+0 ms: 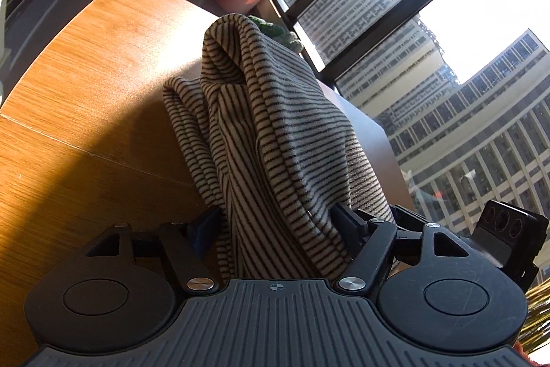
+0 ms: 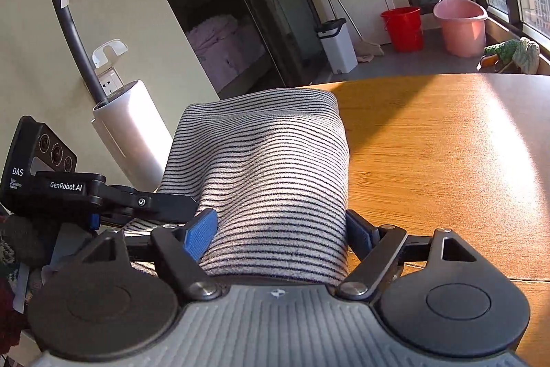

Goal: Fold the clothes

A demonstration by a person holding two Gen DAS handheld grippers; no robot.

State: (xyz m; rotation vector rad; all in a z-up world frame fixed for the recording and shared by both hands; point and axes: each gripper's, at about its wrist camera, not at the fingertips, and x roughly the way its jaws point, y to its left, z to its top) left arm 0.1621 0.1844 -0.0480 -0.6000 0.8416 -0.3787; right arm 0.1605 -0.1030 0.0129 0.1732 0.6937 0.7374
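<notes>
The left hand-held gripper (image 1: 275, 226) has its jaws spread wide, with the beige, dark-striped knit garment (image 1: 271, 133) bunched between them; whether the pads press it, I cannot tell. The cloth drapes from there onto the wooden surface (image 1: 86, 85), near its window-side edge. The right hand-held gripper (image 2: 280, 229) is likewise wide, the same striped fabric filling the gap between its blue pads (image 2: 201, 234). In the right wrist view the other gripper's body reads "DAS" and "GenRobot.AI".
</notes>
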